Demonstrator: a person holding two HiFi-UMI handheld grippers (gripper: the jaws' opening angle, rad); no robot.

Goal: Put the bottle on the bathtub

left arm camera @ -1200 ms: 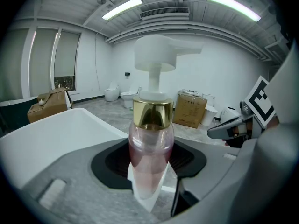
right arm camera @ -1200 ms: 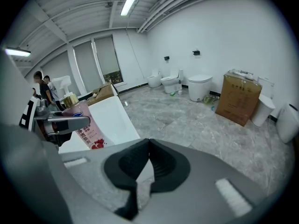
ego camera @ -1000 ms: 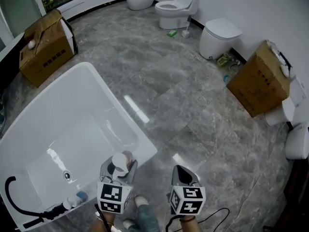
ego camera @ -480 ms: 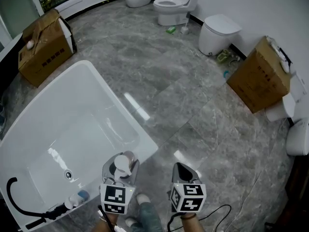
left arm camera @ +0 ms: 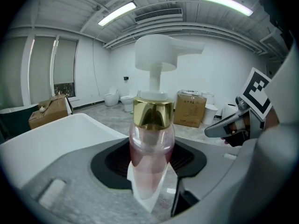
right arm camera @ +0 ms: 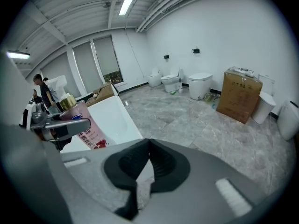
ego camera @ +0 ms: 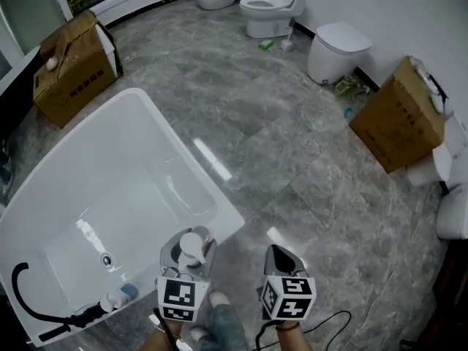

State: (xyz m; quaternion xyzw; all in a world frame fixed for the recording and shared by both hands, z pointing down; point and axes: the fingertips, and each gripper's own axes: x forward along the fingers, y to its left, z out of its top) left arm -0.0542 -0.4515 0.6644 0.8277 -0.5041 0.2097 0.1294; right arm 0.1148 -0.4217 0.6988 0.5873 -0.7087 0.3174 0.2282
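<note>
Room: grey marble floor point(ego camera: 292, 145), white walls, strip lights overhead.
Left side: left box point(ego camera: 73, 68) beside the tub's far end. White tub point(ego camera: 146, 159) with a black hose point(ego camera: 29, 298) at its near end.
Right side: toilets point(ego camera: 272, 12) along the back wall. Right box point(ego camera: 398, 123) close to the wall.
Left gripper point(ego camera: 187, 258): jaws clamped on the bottle point(left arm camera: 151, 141), low on its body. Bottle is upright: pink, gold collar, white pump.
Bottle place: in the head view it is over the tub's near rim, near the right corner. Can't tell if it touches the rim.
Right gripper point(ego camera: 284, 263): jaws pressed together, nothing between them. It is over the floor, just right of the left gripper and apart from it.
Change: compared with 1.0 s ago, both grippers are in nearly the same spots. Same grip on the bottle. The tub corner has slid slightly right and up in the head view.
</note>
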